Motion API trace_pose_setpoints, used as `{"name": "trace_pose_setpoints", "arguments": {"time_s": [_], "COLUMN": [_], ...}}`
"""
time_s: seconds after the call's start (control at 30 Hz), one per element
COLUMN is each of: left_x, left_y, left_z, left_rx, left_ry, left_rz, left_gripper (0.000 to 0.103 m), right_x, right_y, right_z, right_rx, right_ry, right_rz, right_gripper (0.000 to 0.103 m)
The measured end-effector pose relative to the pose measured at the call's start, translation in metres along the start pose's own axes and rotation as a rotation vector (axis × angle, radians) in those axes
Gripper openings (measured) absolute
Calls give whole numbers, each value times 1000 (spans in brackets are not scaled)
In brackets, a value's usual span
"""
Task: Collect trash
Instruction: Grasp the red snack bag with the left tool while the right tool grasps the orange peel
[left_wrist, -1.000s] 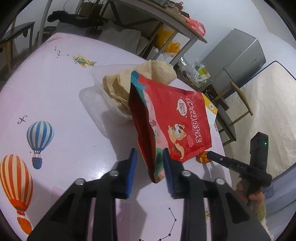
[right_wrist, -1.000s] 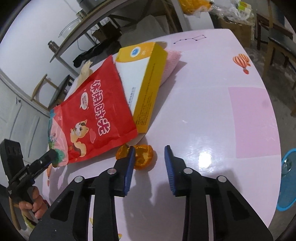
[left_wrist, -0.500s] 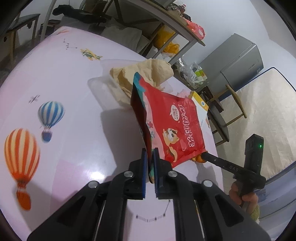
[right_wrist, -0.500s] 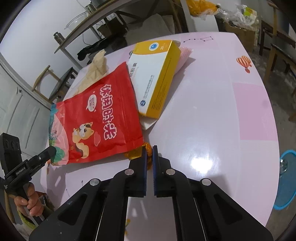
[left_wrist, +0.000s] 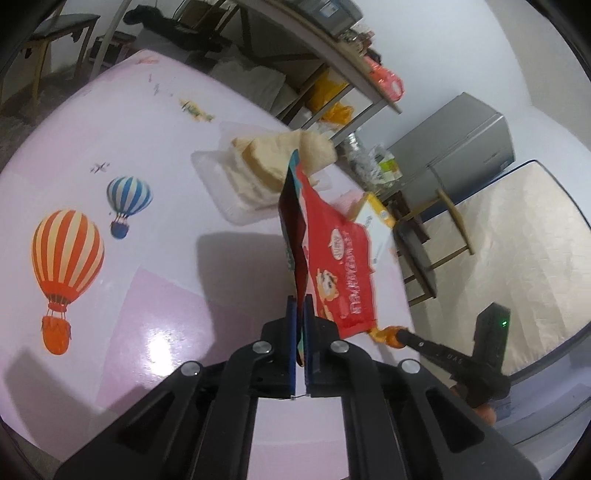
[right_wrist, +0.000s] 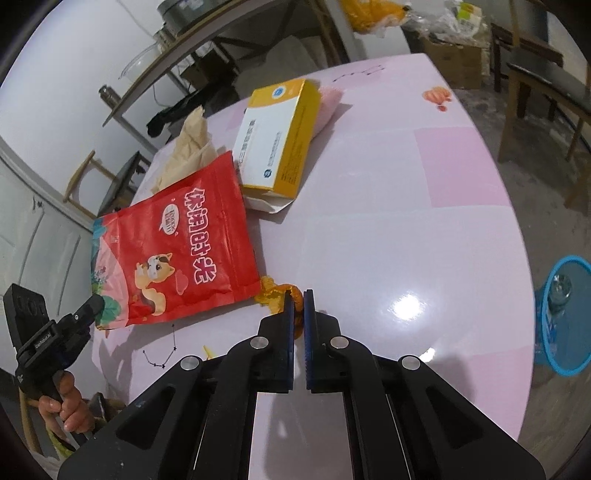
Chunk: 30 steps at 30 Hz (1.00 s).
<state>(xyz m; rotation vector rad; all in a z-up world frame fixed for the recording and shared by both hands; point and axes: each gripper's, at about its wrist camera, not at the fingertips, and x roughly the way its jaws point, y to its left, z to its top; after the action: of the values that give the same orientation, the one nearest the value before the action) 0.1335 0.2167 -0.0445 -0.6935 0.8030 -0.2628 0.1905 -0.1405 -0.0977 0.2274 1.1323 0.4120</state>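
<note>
The left gripper (left_wrist: 300, 302) is clenched on the lower corner of a glossy red snack pouch printed with a cartoon squirrel (left_wrist: 340, 266), which is raised off the pink balloon-patterned tabletop (left_wrist: 110, 332) ahead of the jaws. The right gripper (right_wrist: 298, 295) is clamped on a crumpled orange peel (right_wrist: 273, 290), found at its fingertips beside the pouch's bottom edge. A yellow-and-white cardboard box (right_wrist: 280, 140) is seen beyond the pouch, with crumpled beige paper (right_wrist: 188, 147) to its left, well clear of both claws.
</note>
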Motion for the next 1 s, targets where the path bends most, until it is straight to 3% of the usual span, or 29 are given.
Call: {"name": "trace_pose_setpoints", "arguments": {"time_s": [0.17, 0.2, 0.4, 1.0], "left_x": [-13, -14, -27, -17], "left_y": [-12, -13, -34, -88], "left_z": [2, 3, 8, 13], "left_rx": [20, 23, 71, 163], "left_ry": [-41, -46, -88, -104], "left_rz": [-56, -63, -133, -209], "left_gripper": [1, 1, 1, 1], "right_x": [-18, -20, -34, -87], "right_y": [-11, -12, -19, -44], "right_z": [-7, -8, -13, -22], "right_rx": [34, 67, 89, 145], "right_ry": [-36, -100, -132, -233], "right_rz": [11, 8, 23, 48], "right_gripper": [3, 3, 3, 3]}}
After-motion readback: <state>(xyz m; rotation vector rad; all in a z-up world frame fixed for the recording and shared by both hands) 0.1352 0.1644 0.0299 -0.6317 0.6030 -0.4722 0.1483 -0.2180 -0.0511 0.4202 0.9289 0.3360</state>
